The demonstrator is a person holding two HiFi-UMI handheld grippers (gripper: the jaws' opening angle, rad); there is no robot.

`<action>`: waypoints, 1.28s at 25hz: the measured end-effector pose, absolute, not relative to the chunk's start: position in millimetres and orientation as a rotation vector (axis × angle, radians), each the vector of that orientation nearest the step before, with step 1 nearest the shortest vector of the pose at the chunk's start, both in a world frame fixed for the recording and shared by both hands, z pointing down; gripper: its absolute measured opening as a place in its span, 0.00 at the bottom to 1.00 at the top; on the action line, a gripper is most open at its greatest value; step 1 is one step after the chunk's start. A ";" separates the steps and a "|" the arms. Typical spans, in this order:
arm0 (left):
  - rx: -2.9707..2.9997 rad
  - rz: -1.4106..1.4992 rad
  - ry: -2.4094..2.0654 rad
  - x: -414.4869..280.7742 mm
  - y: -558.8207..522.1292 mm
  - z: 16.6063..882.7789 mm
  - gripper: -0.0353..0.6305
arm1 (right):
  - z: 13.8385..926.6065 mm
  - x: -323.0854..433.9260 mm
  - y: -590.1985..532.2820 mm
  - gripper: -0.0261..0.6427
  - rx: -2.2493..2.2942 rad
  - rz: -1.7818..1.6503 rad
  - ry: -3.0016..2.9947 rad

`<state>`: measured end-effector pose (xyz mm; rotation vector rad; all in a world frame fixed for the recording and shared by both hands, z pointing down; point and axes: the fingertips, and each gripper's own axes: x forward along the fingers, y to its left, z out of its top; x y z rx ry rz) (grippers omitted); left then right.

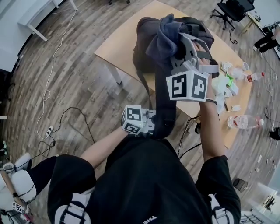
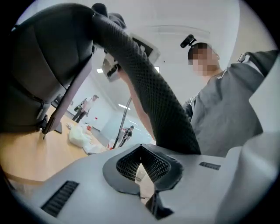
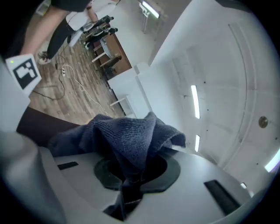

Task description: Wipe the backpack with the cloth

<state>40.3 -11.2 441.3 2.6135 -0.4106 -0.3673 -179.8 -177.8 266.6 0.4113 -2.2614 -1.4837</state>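
A dark backpack [image 1: 146,48] stands on the wooden table [image 1: 116,43]. My right gripper [image 1: 175,41] is raised over its top, shut on a dark blue cloth [image 1: 164,35]. In the right gripper view the cloth [image 3: 127,135] bunches out of the closed jaws of that gripper [image 3: 129,175]. My left gripper [image 1: 152,124] is off the table's near edge, shut on the backpack's black mesh strap [image 1: 164,116]. In the left gripper view the strap [image 2: 148,87] arches from the backpack [image 2: 39,65] down to the closed jaws of that gripper [image 2: 141,164].
Plastic bottles [image 1: 245,121], a red-capped bottle [image 1: 256,76] and white bags [image 1: 227,83] crowd the table's right end. An office chair [image 1: 234,11] stands beyond. Cables and a power strip [image 1: 48,131] lie on the floor at left. A person in grey [image 2: 227,113] stands nearby.
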 end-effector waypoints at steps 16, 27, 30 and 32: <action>2.306 -0.504 -0.483 6.2 -27.0 477.0 0.08 | 435.2 -53.1 10.0 0.11 -0.222 -0.814 -2.390; 2.456 -0.372 -0.455 24.6 -20.0 469.3 0.07 | 377.6 -116.0 -112.6 0.11 0.214 -1.240 -2.228; 2.556 -0.264 -0.397 36.1 -3.9 466.1 0.08 | 320.4 -144.5 -153.4 0.11 0.421 -1.381 -2.226; 2.588 -0.232 -0.365 39.3 0.9 465.5 0.07 | 289.0 -161.6 -177.5 0.11 0.499 -1.430 -2.233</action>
